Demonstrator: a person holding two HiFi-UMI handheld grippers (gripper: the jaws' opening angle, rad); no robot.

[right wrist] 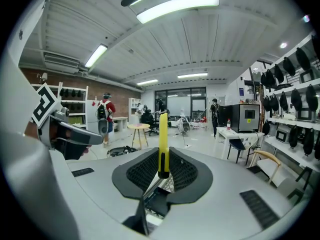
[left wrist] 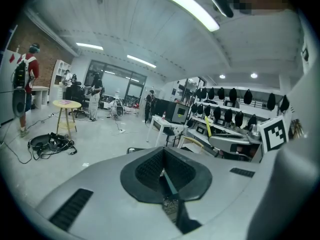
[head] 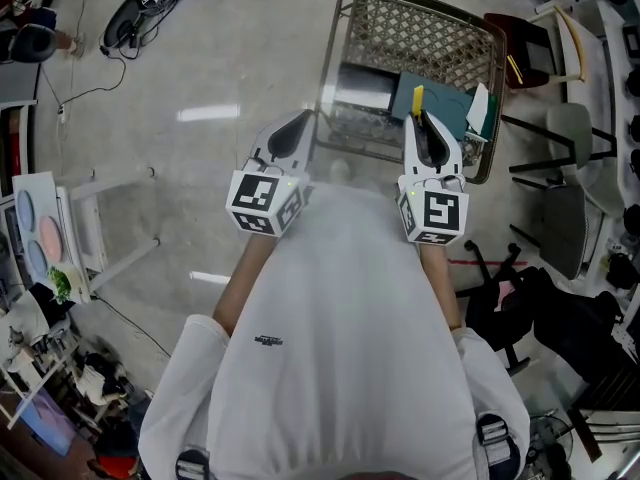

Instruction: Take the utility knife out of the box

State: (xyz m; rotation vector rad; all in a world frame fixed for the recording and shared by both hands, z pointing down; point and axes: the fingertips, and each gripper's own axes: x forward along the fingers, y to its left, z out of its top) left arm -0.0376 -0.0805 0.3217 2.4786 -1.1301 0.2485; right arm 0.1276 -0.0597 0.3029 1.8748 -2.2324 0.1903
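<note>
My right gripper is shut on a yellow utility knife, which sticks up past the fingertips above the wire basket. In the right gripper view the knife stands upright between the black pads, with the gripper clamped on its lower end. My left gripper hovers beside the basket's left edge. Its pads are closed together with nothing held, and the gripper points out over the room. The left gripper view also catches the knife and the right gripper's marker cube.
The wire basket holds a dark green book and a shiny metal box. Chairs stand to the right. Cables lie on the floor at far left. A small round table and people are farther off.
</note>
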